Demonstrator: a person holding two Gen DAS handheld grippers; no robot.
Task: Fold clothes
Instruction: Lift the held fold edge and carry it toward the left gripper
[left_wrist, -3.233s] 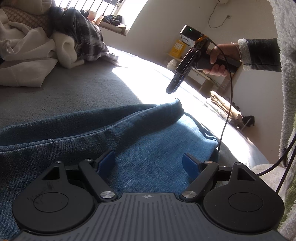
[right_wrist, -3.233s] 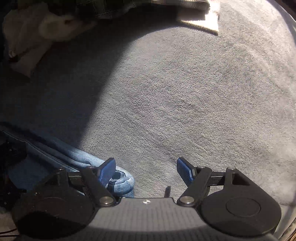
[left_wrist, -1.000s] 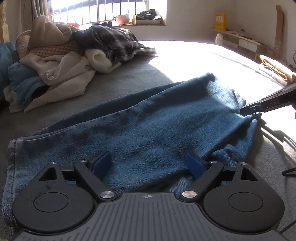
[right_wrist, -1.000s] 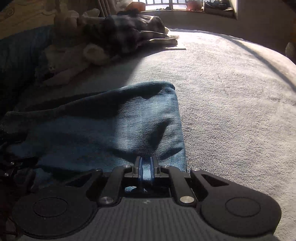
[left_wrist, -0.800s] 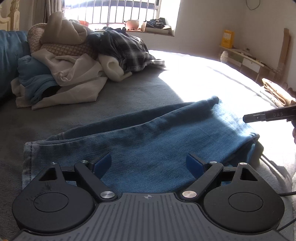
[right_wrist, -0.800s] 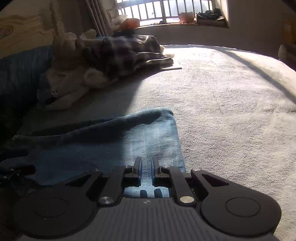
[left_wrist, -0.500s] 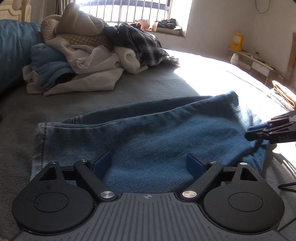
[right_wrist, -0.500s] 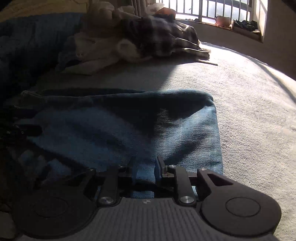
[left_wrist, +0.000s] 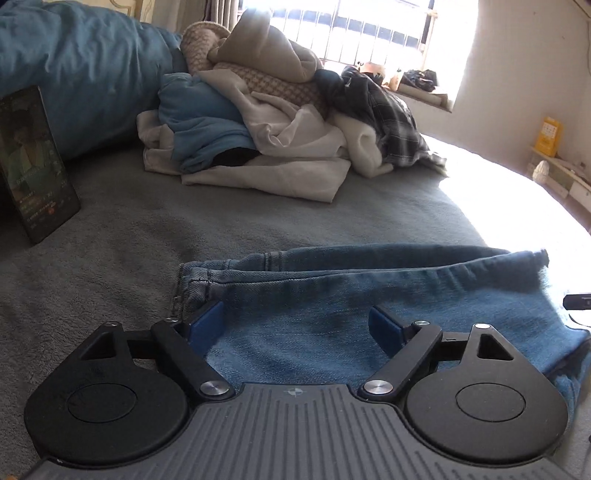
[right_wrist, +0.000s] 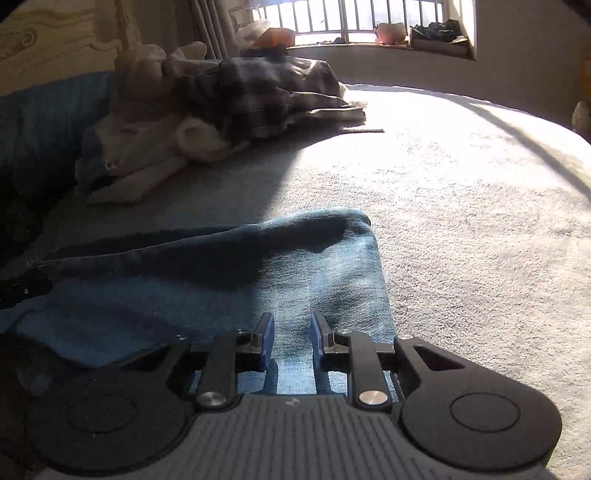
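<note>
Denim jeans (left_wrist: 369, 291) lie flat on the grey bed (left_wrist: 122, 258), low in frame; my left claw (left_wrist: 297, 326) gapes wide above them, my right claw (right_wrist: 291, 341) has just parted narrowly, gripping nothing.

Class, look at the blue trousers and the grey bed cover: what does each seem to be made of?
Blue trousers: probably denim, matte, with visible twill weave, stitched hem and faded patches. Grey bed cover: seemingly plush fleece, with a soft, fuzzy nap.
</note>
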